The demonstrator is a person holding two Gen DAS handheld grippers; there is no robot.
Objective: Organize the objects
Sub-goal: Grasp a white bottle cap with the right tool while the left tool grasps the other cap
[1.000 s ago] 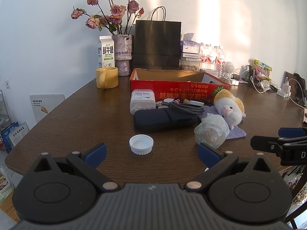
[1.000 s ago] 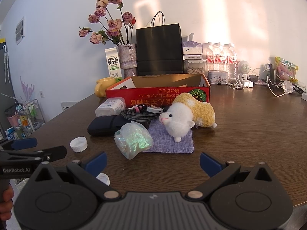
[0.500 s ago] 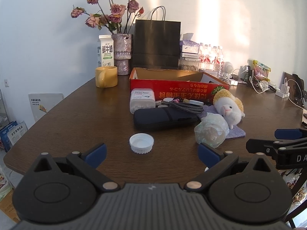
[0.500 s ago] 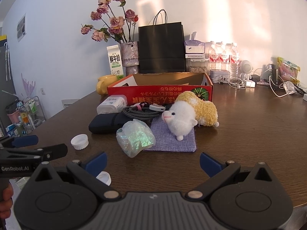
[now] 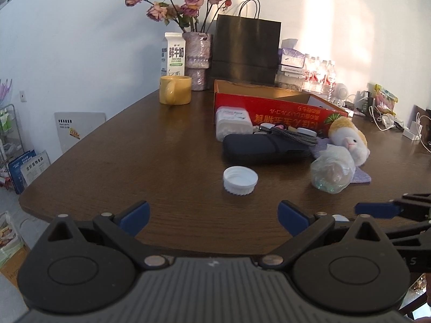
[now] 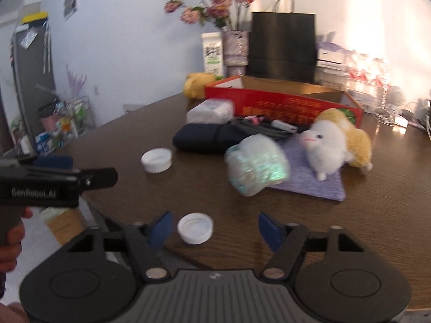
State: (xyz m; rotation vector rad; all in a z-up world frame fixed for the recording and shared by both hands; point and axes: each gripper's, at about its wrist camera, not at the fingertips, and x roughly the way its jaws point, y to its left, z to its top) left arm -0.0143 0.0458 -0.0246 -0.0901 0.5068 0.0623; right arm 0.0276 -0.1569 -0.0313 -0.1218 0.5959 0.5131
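An open red cardboard box (image 5: 272, 107) (image 6: 280, 102) stands mid-table. In front of it lie a white container (image 5: 233, 122), a dark pouch (image 5: 262, 148), cables (image 5: 296, 136), a plush sheep (image 5: 348, 140) (image 6: 334, 142) on a purple cloth (image 6: 309, 180), and a crumpled plastic bottle (image 5: 331, 172) (image 6: 256, 164). A white cap (image 5: 240, 180) (image 6: 156, 159) lies ahead of my open, empty left gripper (image 5: 212, 215). A second white cap (image 6: 195, 227) lies between the fingers of my open right gripper (image 6: 215, 227), nearer the left finger.
At the back stand a yellow mug (image 5: 175, 93), a milk carton (image 5: 174, 53), a vase of dried roses (image 5: 198, 59), a black paper bag (image 5: 246, 48), water bottles (image 5: 319, 76) and chargers (image 5: 412, 132). The table's near edge (image 5: 107, 231) is close under both grippers.
My right gripper has swung left and forward, bringing the near white cap between its fingers; its view is blurred. My left gripper has shifted left and slightly lower.
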